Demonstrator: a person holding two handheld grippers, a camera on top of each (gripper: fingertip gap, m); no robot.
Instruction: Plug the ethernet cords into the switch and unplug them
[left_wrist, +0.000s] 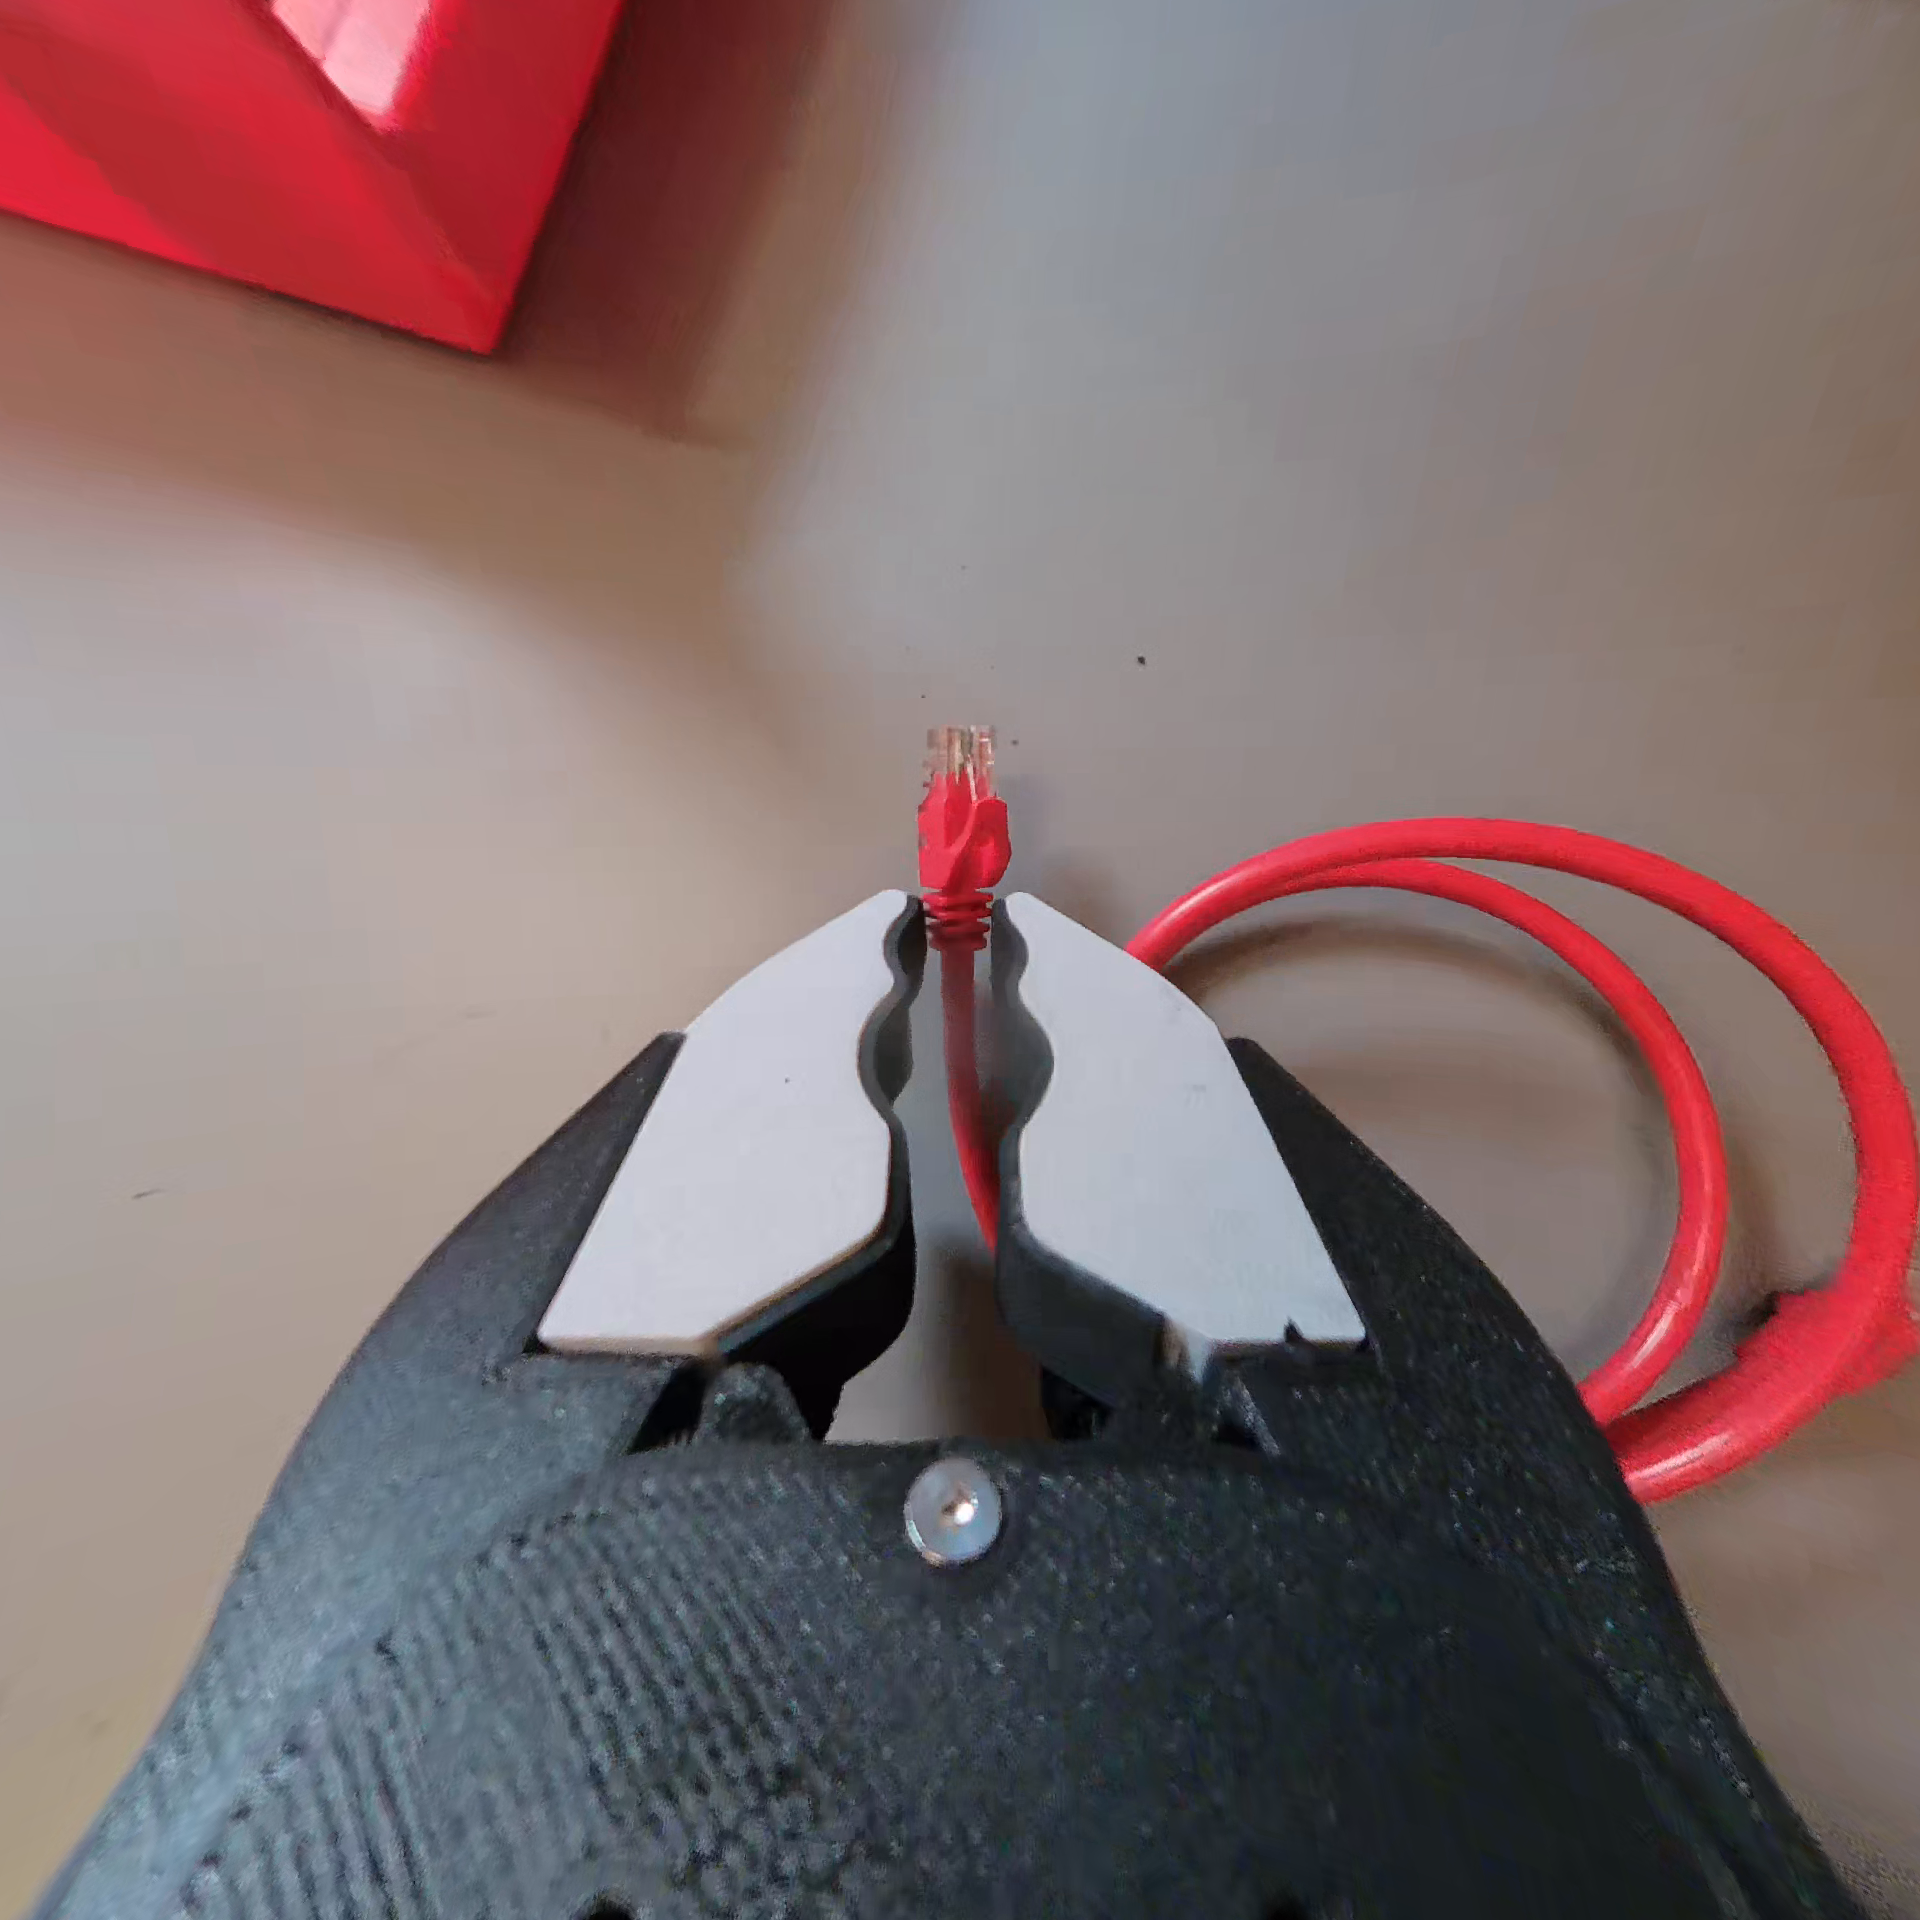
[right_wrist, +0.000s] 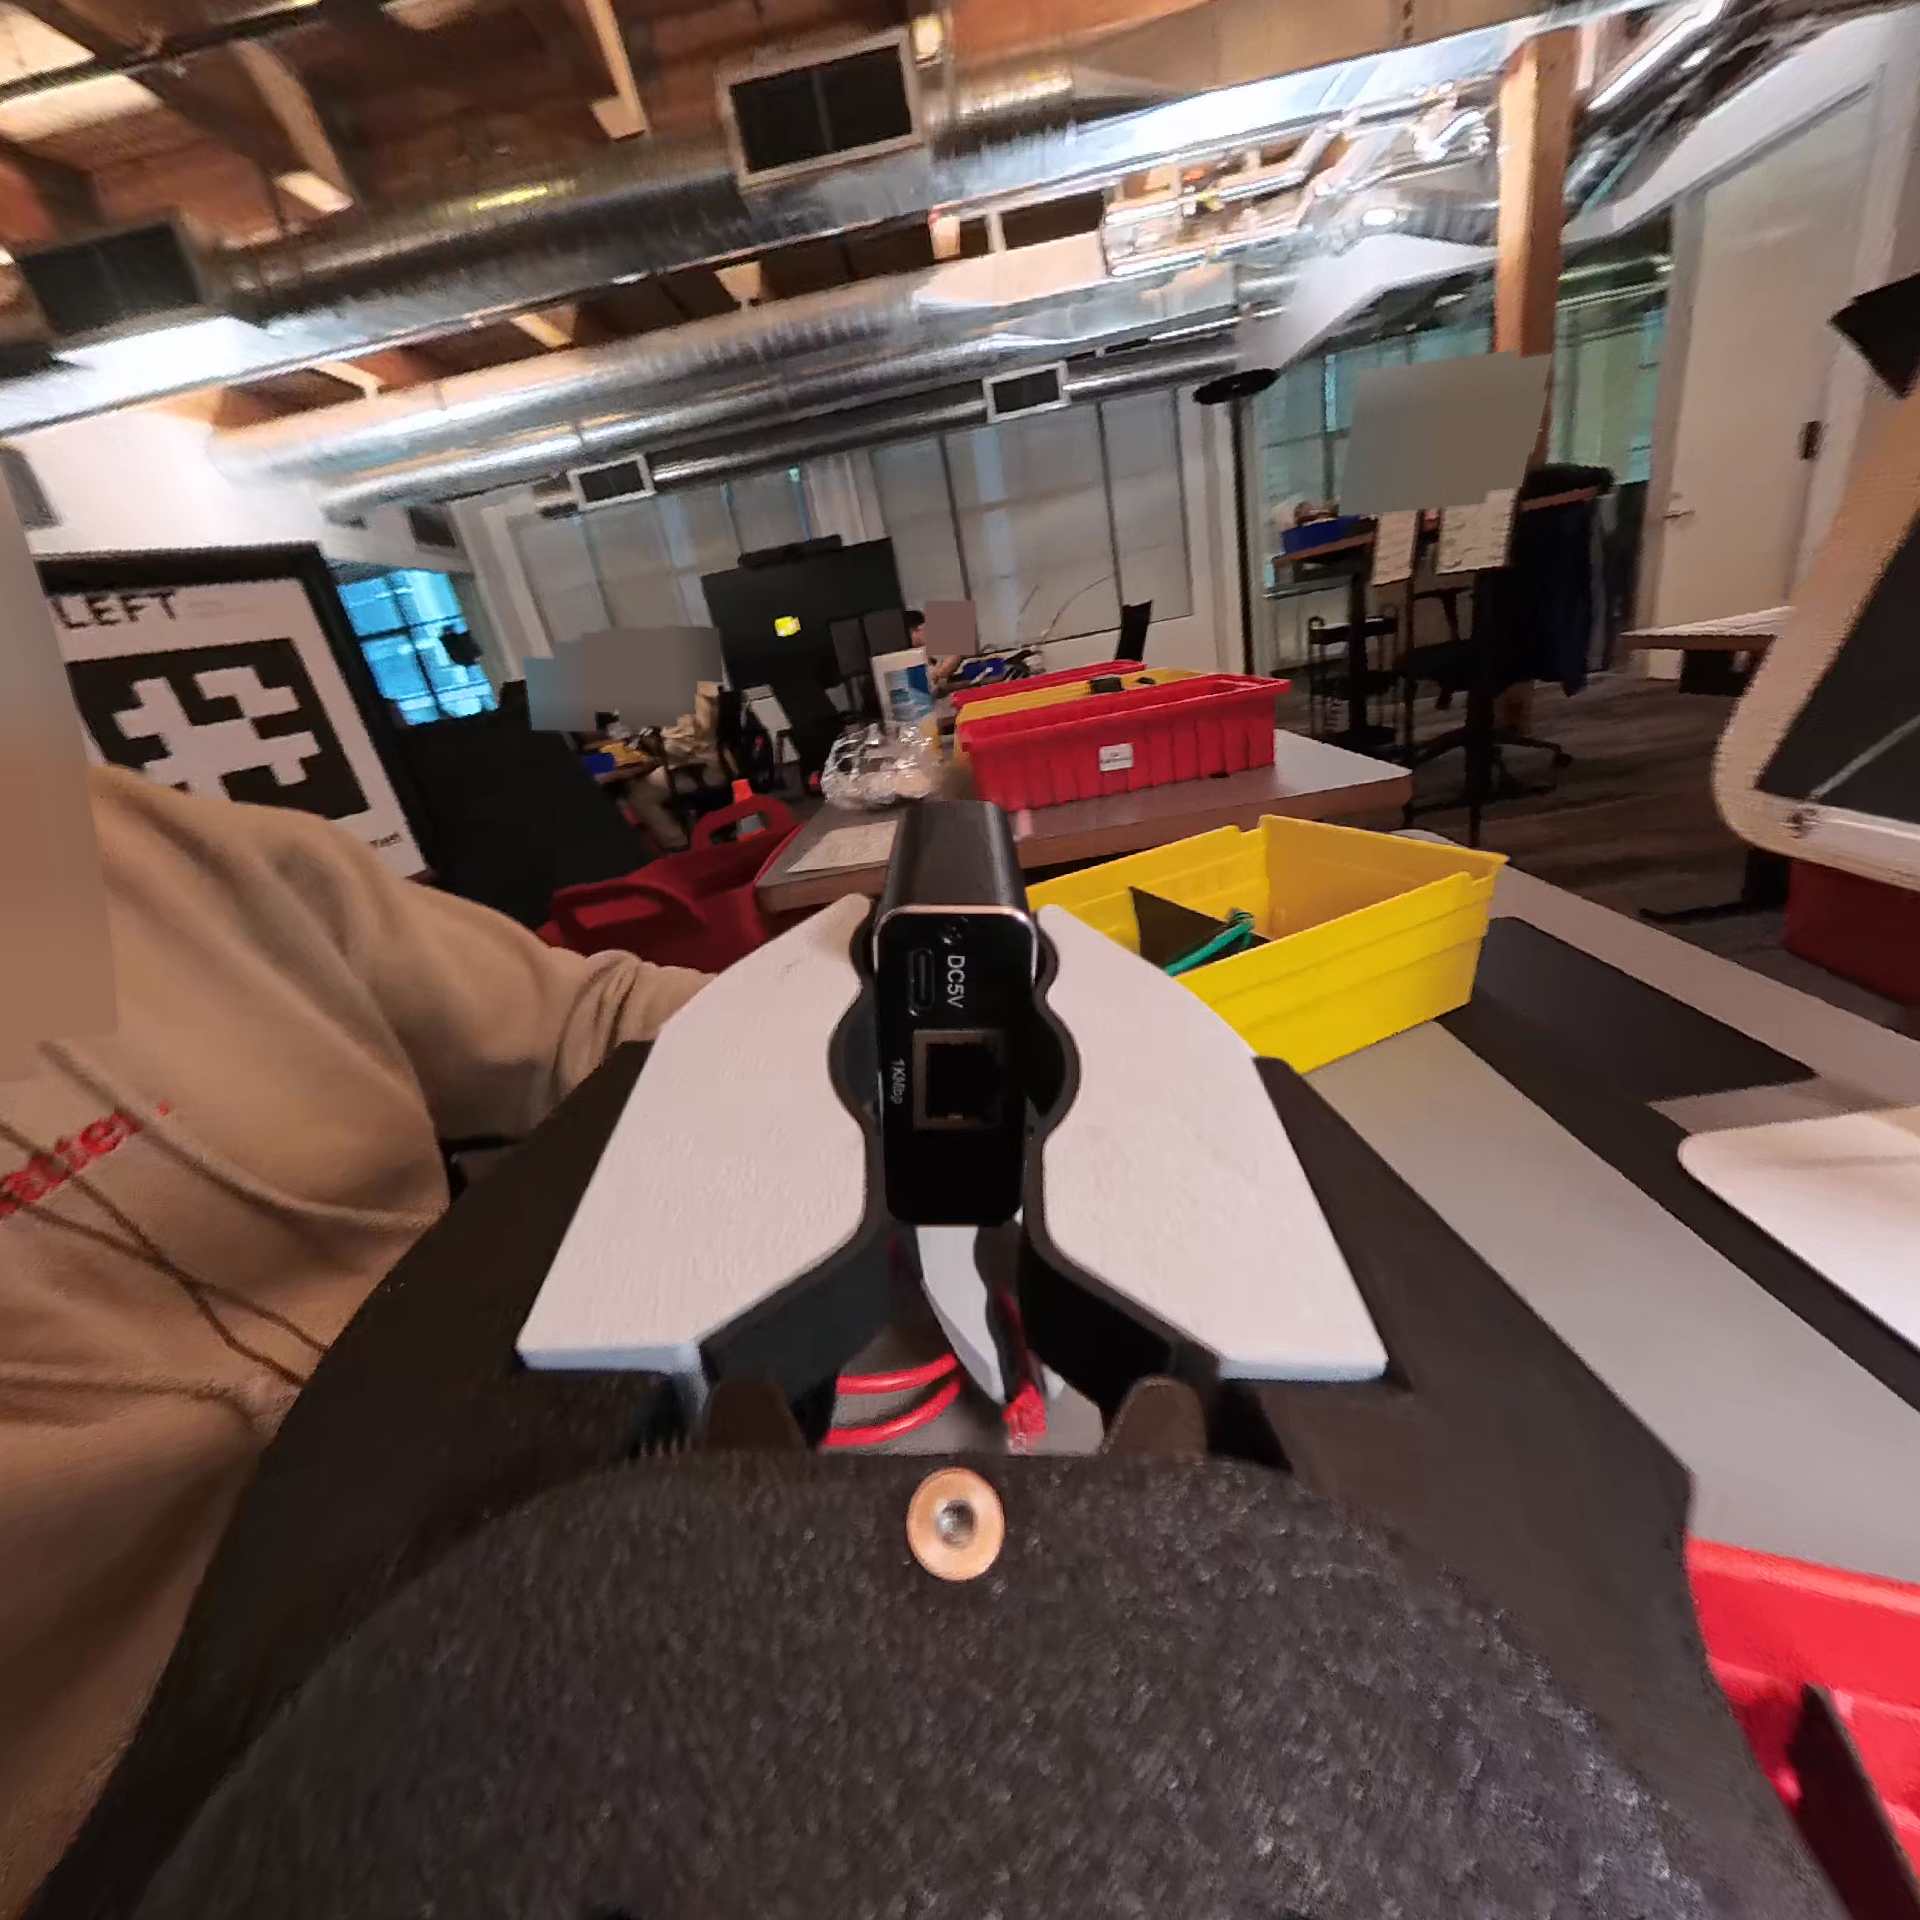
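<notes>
My left gripper (left_wrist: 958, 914) is shut on a red ethernet cord (left_wrist: 1766, 1039), gripping the ribbed boot just behind its clear plug (left_wrist: 961, 764). The plug points forward over a bare tan table, and the rest of the cord loops on the table to the right. My right gripper (right_wrist: 954, 935) is shut on a small black switch (right_wrist: 951, 1049) and holds it up in the air. The switch's end face looks at the camera with one empty ethernet port (right_wrist: 961, 1081) and a smaller port above it. A bit of red cord (right_wrist: 894, 1403) shows below, between the right gripper's fingers.
A red bin (left_wrist: 260, 156) stands at the far left of the left wrist view. In the right wrist view a yellow bin (right_wrist: 1299, 935) with a green cord sits on the grey table ahead, red bins (right_wrist: 1122, 738) lie farther back, and a person's beige sleeve (right_wrist: 260, 1039) is on the left. The gap from one gripper's tips to the other's is roughly 25 cm.
</notes>
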